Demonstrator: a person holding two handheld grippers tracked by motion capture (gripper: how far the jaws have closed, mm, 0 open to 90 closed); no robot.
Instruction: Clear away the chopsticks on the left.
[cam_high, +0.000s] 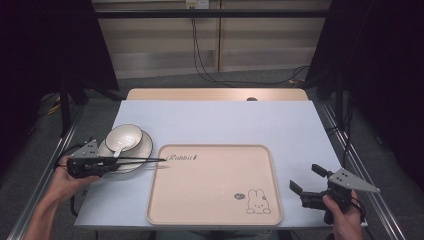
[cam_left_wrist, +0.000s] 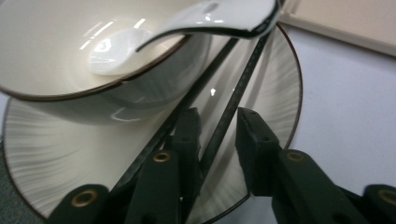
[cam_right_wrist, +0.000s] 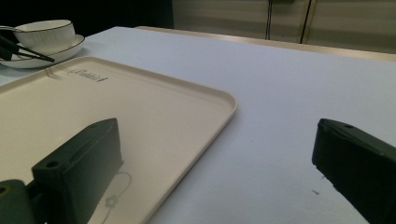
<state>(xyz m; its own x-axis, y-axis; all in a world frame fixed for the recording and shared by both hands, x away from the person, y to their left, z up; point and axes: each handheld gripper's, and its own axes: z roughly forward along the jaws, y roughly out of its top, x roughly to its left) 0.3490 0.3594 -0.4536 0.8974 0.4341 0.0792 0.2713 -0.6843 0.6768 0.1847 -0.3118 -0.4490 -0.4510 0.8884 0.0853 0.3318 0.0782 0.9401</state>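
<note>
A white bowl (cam_high: 124, 137) with a white spoon (cam_left_wrist: 121, 51) in it stands on a ribbed plate (cam_high: 142, 150) at the table's left. Two black chopsticks (cam_high: 145, 160) lie across the plate's front, their tips reaching the corner of a beige tray (cam_high: 215, 185). My left gripper (cam_high: 112, 162) is at the chopsticks' near end. In the left gripper view one chopstick (cam_left_wrist: 233, 98) runs between the jaws of the left gripper (cam_left_wrist: 217, 126), against the left jaw, with a gap to the right one. My right gripper (cam_high: 307, 179) stands wide open and holds nothing beside the tray's right edge.
The tray (cam_right_wrist: 140, 107) bears a rabbit drawing and printed lettering and has nothing on it. The pale blue table (cam_right_wrist: 289, 84) stretches bare behind and right of it. Metal rails run along both table sides, and cables hang at the back wall.
</note>
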